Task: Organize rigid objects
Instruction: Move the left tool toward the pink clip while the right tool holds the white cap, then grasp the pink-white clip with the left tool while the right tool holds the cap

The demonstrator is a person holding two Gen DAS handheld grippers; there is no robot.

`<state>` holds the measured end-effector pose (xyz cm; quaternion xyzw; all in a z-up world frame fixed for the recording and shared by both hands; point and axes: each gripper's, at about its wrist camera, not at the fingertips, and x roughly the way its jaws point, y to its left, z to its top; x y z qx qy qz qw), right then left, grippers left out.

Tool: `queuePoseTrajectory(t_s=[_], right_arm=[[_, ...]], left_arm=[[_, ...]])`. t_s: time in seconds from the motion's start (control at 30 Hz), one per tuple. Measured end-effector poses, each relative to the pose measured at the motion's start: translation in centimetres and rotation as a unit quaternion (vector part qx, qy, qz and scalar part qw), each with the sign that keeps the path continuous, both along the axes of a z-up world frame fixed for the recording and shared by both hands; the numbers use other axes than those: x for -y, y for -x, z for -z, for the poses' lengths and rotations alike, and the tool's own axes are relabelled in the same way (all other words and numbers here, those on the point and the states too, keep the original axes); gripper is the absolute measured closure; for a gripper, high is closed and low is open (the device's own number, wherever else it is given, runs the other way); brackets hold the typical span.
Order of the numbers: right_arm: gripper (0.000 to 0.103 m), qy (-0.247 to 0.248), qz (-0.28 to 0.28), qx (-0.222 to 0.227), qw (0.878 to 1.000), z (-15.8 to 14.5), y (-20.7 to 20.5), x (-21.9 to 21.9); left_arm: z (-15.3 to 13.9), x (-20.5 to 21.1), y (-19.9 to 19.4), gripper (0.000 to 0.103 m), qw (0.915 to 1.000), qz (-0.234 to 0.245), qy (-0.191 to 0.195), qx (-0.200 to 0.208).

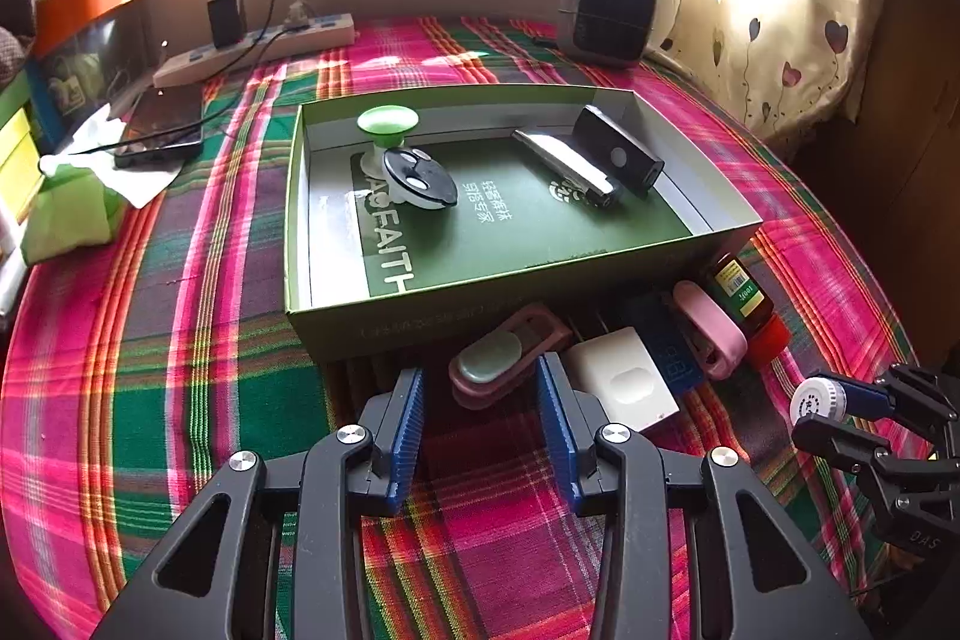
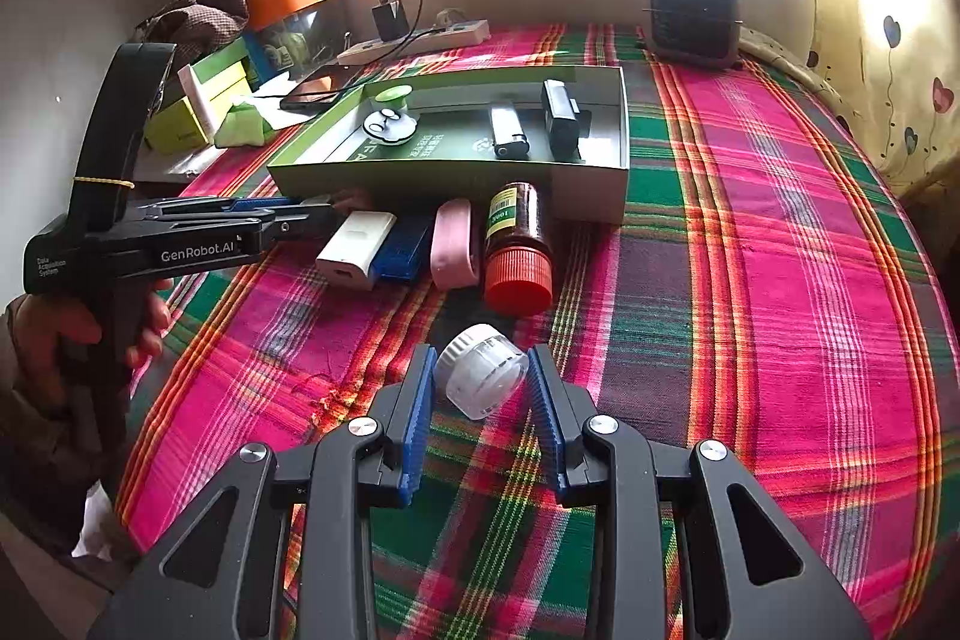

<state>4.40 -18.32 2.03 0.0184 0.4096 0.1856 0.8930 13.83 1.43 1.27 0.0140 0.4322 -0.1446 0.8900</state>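
A shallow green box [image 1: 480, 322] [image 2: 450, 181] lies on the plaid cloth and holds a green-topped stand [image 1: 387, 122], a black disc [image 1: 418, 176], a silver lighter [image 1: 567, 166] and a black device [image 1: 618, 148]. In front of it lie a pink-and-green case [image 1: 495, 364], a white block [image 1: 624, 382] [image 2: 354, 247], a blue piece [image 2: 402, 250], a pink case [image 1: 711, 328] [image 2: 453, 244] and a brown bottle with a red cap [image 1: 741, 298] [image 2: 516, 244]. My left gripper [image 1: 483, 391] [image 2: 324, 214] stands open with its fingers either side of the pink-and-green case. My right gripper [image 2: 482, 361] [image 1: 840, 412] is shut on a small white round jar [image 2: 480, 370] [image 1: 813, 397].
A grey heater [image 1: 606, 10] [image 2: 693, 10] stands at the back right. A power strip [image 1: 258, 49] with a charger, a phone [image 1: 162, 124] and green cartons [image 2: 204, 100] crowd the back left. A hand [image 2: 72, 322] holds the left tool. A curtain hangs at the right.
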Motion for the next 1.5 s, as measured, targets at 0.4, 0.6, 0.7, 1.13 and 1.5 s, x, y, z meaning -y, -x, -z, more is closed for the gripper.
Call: queuePoseTrajectory(t_s=[0.4, 0.6, 0.7, 1.13, 1.5], right_arm=[[0.071, -0.009, 0.008, -0.002, 1.000, 0.2, -0.3, 0.8], [0.071, -0.016, 0.010, -0.004, 1.000, 0.4, -0.5, 1.3], [0.071, -0.018, 0.012, -0.006, 1.000, 0.5, -0.6, 1.5], [0.071, -0.025, 0.014, -0.007, 1.000, 0.6, -0.6, 2.2], [0.071, -0.030, 0.015, -0.009, 0.999, 0.7, -0.6, 2.7]], left_arm=[[0.5, 1.4, -1.1, 0.067, 0.9995, 0.027, -0.015, -0.004], [0.6, 1.8, 0.0, 0.067, 0.9989, 0.044, 0.013, -0.011], [0.6, 2.1, 0.4, 0.067, 0.9988, 0.046, 0.011, -0.007], [0.6, 2.8, -1.1, 0.067, 0.9996, 0.029, 0.000, 0.000], [0.7, 2.3, -1.1, 0.085, 1.0000, 0.009, -0.003, 0.001]])
